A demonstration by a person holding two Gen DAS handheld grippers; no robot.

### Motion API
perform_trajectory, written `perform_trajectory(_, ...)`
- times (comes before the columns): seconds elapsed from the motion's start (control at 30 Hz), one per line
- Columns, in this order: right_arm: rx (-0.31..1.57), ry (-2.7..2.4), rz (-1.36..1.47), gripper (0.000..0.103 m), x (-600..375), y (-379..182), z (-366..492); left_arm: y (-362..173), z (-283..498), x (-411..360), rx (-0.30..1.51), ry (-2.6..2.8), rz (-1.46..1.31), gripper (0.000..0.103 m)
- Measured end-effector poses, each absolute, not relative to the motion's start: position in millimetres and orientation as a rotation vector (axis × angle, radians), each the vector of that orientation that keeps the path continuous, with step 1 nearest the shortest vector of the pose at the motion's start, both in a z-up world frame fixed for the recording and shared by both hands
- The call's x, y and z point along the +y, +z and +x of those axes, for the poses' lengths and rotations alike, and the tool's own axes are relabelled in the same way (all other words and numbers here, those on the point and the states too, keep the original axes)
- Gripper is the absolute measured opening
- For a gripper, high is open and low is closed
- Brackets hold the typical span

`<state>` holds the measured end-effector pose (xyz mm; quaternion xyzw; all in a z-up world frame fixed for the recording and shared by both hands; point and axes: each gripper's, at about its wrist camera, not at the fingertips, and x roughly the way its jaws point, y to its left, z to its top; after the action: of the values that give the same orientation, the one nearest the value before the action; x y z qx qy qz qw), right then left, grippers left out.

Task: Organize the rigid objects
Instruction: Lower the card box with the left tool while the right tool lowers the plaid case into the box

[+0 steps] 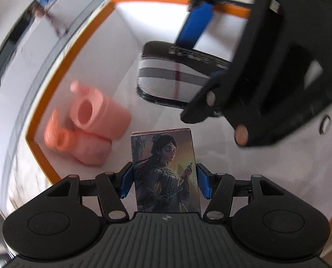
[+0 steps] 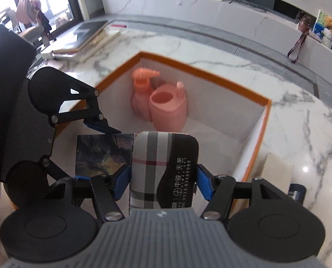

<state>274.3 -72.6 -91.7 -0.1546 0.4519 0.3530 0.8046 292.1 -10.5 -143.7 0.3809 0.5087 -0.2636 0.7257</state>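
Plaid case (image 2: 153, 169), long axis along right tool (image 2: 163, 182), gripped; left tool (image 1: 164, 181) grips upright card box (image 1: 166, 172).

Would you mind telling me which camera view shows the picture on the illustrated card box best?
The left wrist view: the illustrated card box faces the camera, its printed figure sharp, between the left gripper fingers. The right wrist view shows only its dark face, aslant.

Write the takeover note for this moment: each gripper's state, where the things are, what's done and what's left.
Left gripper: shut on the picture card box, over the orange-rimmed box.
Right gripper: shut on the plaid case, also over the box.
Done: pink pump bottle and pink cup stand in the far corner.
Left: set both held items down inside and release.
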Motion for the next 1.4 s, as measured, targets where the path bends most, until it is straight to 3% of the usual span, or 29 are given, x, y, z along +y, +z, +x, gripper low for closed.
perform_trajectory(0.5, 0.972, 0.734, -0.357, 0.064, -63.3, -100.1, 278.6, -169.2, 323.6, -23.8, 1.246, -0.41, 0.718, 0.072)
perform_trajectory(0.6, 0.978, 0.731, -0.352, 0.064, -63.4, -99.8, 277.7, -169.8, 324.4, -24.0, 1.241, -0.428, 0.702, 0.067)
perform_trajectory(0.83, 0.981, 0.729, -0.362, 0.064, -66.1, -97.7, 277.9, -170.0, 321.2, -28.1, 1.15, -0.651, 0.816, 0.066)
perform_trajectory(1.17, 0.991, 0.751, -0.354, 0.064, -64.2, -94.5, 281.8, -182.1, 313.2, -43.3, 1.013, -0.759, 1.216, 0.07)
perform_trajectory(1.4, 0.994, 0.772, -0.375, 0.064, -62.6, -98.4, 279.4, -162.1, 315.9, -32.8, 0.977, -0.714, 1.13, 0.072)
